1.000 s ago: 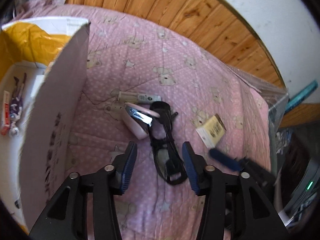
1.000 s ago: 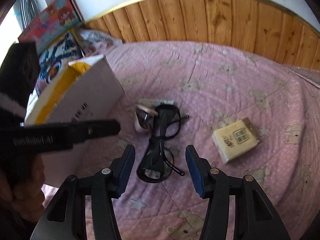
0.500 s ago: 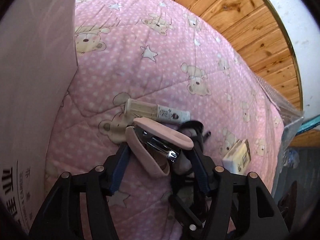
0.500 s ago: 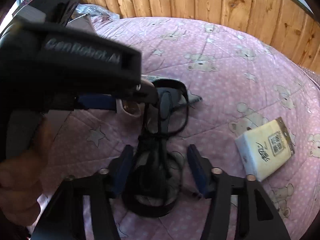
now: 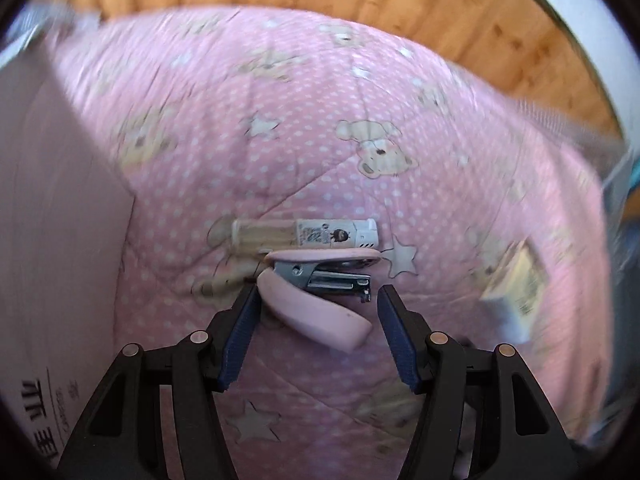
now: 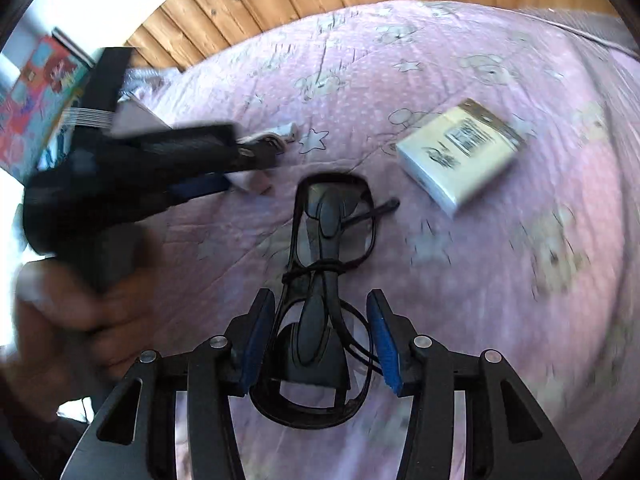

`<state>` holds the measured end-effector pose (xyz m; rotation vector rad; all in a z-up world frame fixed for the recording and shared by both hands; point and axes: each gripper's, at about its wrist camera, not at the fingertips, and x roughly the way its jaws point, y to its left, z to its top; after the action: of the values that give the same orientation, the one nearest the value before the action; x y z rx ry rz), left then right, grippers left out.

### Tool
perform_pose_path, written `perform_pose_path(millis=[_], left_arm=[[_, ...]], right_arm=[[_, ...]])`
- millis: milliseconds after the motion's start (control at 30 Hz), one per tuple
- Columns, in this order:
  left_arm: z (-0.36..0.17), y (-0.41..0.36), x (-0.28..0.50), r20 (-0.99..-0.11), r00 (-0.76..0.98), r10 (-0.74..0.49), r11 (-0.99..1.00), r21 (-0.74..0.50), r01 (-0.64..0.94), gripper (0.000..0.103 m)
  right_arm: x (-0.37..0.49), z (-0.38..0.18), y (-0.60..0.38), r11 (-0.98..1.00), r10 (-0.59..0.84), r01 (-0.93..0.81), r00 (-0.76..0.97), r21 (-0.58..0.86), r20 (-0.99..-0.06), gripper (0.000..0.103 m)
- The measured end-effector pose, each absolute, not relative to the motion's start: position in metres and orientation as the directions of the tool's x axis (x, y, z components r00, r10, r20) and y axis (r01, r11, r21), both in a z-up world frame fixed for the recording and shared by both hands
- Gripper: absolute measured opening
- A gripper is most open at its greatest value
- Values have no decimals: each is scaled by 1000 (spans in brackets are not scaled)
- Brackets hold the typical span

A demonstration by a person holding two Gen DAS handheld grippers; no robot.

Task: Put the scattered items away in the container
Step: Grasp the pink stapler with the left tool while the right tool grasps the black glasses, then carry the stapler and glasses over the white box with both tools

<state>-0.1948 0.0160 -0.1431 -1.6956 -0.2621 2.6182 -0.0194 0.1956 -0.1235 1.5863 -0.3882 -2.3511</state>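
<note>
Left wrist view first: left gripper (image 5: 316, 300) down low over the pink teddy-bear quilt (image 5: 304, 120), jaws wide apart and straddling the pink stapler (image 5: 320, 312), which lies sprung open with its metal magazine showing; left pad brushing or just beside the hinge end, right pad clear of it, nothing pinched yet. Just beyond the stapler, touching or nearly so, a small white tube or lighter-like item (image 5: 304, 234), too blurred to name better. Cardboard box (image 5: 56, 260), the container, standing close on the left, its printed wall filling that edge. Over to the right wrist view: right gripper (image 6: 322, 336) likewise spread, blue pads either side of the black glasses (image 6: 324, 280) with a cord wound round the folded frame, both pads just shy of contact as far as can be told. White tissue pack (image 6: 460, 152) lying apart on the quilt, far right, untouched. Reads as the grasp step, two pickups at once, with three or four items not yet boxed. Next move calls for closing squarely: stapler likely to pivot or snap shut under a squeeze, so a grip across the body rather than the open arm; glasses calling for a gentle pinch, mind the loose cord. Both grippers pitched steeply down, left one crossing in front of the right, hand blurred at the frame edge
</note>
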Motion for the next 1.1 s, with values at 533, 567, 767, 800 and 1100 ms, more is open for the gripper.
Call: perform_pose_path(millis=[533, 567, 767, 800, 1100], left_arm=[[-139, 4, -178, -893, -426, 147, -973, -208, 101, 57], [-137, 4, -176, -891, -427, 155, -971, -218, 102, 57], [-107, 15, -166, -863, -456, 218, -954, -288, 87, 57], [-98, 16, -163, -854, -465, 232, -950, -302, 81, 57], [-44, 0, -133, -790, -526, 315, -915, -401, 55, 57]], right_arm=[[14, -132, 202, -933, -343, 27, -374, 359, -862, 65], [14, -136, 202, -933, -343, 28, -363, 358, -866, 65], [-3, -147, 176, -943, -333, 109, -348, 315, -877, 23], [-5, -149, 177, -934, -357, 110, -343, 340, -869, 22], [0, -141, 186, -871, -479, 69, -341, 486, -809, 19]])
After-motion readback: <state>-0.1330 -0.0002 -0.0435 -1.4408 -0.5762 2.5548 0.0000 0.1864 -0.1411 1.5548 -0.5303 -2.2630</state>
